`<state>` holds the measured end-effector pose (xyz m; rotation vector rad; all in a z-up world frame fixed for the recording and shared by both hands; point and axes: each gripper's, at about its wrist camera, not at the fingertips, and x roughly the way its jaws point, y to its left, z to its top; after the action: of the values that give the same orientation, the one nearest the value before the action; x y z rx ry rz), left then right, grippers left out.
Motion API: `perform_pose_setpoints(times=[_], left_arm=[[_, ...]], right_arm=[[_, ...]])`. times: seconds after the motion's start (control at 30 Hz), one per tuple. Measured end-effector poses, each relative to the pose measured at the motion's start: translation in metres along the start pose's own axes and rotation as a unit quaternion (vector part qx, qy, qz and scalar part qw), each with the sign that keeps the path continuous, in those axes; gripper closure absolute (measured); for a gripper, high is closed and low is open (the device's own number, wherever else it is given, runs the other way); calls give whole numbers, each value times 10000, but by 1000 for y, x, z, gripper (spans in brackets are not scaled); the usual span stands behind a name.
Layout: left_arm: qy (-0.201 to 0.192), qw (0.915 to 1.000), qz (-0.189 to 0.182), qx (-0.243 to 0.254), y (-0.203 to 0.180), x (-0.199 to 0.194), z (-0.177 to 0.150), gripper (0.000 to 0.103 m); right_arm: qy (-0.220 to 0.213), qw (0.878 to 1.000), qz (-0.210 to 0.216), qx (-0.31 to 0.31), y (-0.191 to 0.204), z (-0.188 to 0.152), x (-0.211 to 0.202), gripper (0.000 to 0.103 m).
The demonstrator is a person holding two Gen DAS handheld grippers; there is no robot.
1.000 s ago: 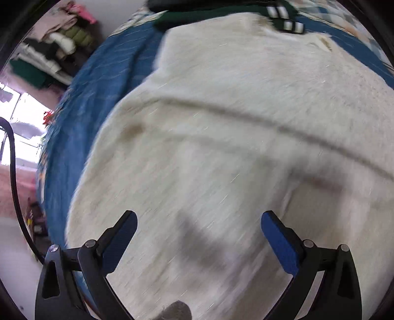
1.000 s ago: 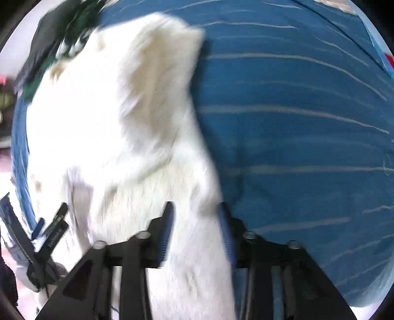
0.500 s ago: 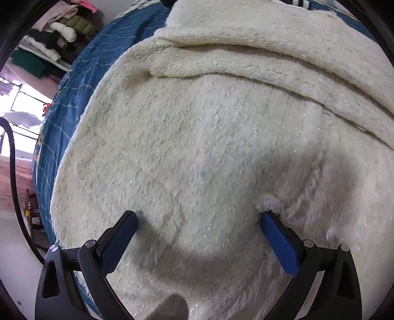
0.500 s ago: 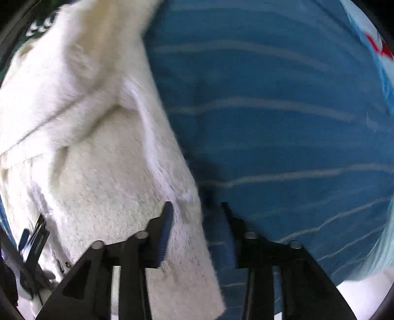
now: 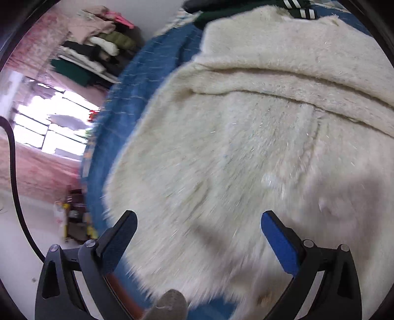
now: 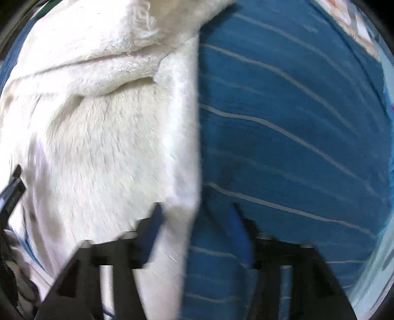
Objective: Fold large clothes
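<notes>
A cream, fluffy garment (image 5: 246, 152) lies spread over a bed covered with a blue blanket with thin pale stripes (image 6: 283, 128). The pile is long and shaggy, and a thick folded band runs across the upper part of the garment, seen in both views. Its far end reaches toward a dark green piece with white stripes (image 5: 295, 9) at the far edge of the bed. In the right wrist view the garment's straight side edge runs down the middle, with bare blanket to the right of it.

The left tongs (image 5: 197, 229) stand wide apart above the near part of the garment, holding nothing. The right tongs (image 6: 197, 221) are blurred and partly open; the garment's side edge lies between their fingers, but whether they pinch it cannot be told.
</notes>
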<state>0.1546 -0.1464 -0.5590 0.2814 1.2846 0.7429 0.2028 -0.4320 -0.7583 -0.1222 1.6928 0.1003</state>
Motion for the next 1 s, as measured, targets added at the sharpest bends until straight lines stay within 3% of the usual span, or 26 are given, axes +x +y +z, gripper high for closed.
perform_pose_setpoints(times=[0.07, 0.13, 0.23, 0.33, 0.5, 0.63, 0.7, 0.73, 0.8, 0.83, 1.0], left_arm=[[19, 9997, 262, 18, -2, -28, -14, 0], [-4, 9968, 759, 267, -17, -58, -31, 0], [-122, 9920, 998, 765, -44, -95, -62, 0], [-239, 9865, 943, 1313, -90, -132, -94, 0], [90, 9806, 432, 1908, -158, -154, -127, 0], [72, 9760, 719, 2053, -191, -138, -127, 0], [146, 9787, 757, 1905, -191, -119, -112, 0], [198, 9810, 686, 1802, -188, -118, -105, 0], [145, 9884, 286, 1482, -174, -131, -90, 0], [45, 9891, 259, 1446, -169, -138, -87, 0], [35, 9816, 226, 1894, -197, -149, -96, 0]], right_arm=[[-68, 9999, -101, -19, -28, -30, -12, 33], [-50, 9998, -197, 59, -65, -43, -28, 33], [28, 9994, -300, 183, -108, -65, -38, 32], [185, 9985, -392, 344, -154, -85, -39, 32], [514, 9953, -313, 761, -225, -104, -35, 32], [495, 9932, -296, 1011, -274, -103, -45, 32], [512, 9927, -245, 1061, -273, -105, -56, 32], [527, 9928, -207, 1053, -295, -102, -67, 32], [529, 9932, -92, 1032, -317, -77, -81, 32], [512, 9935, -47, 1020, -318, -75, -83, 32], [540, 9919, 127, 1139, -304, -53, -78, 32]])
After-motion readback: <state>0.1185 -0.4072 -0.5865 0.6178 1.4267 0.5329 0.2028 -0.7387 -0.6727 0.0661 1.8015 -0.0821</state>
